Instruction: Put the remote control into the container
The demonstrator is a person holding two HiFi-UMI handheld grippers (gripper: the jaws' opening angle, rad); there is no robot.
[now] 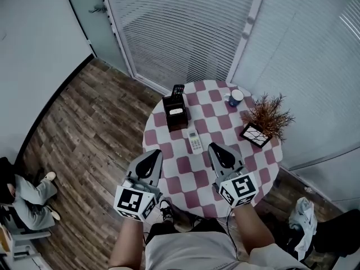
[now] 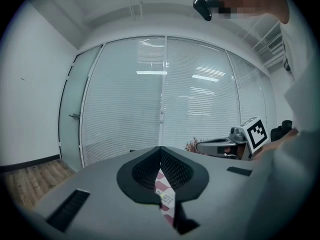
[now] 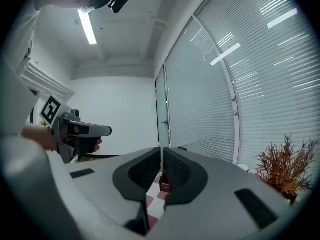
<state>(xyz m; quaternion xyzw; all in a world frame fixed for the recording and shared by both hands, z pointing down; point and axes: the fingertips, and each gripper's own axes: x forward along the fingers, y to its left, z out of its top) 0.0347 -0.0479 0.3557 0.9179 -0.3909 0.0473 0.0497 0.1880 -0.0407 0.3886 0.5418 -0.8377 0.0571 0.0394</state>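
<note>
White remote control lies on your checked table, just short of the dark container (inside too dim to read); left gripper, right gripper both closed, empty; cup, plant beyond.

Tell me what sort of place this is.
Probably an office or meeting room: glass partition walls hung with blinds, a strip light on the ceiling, a wood-look floor, and a small round table under a checked cloth.

A blue mug at the checkered tabletop's far edge — a dried plant near its right edge.
</note>
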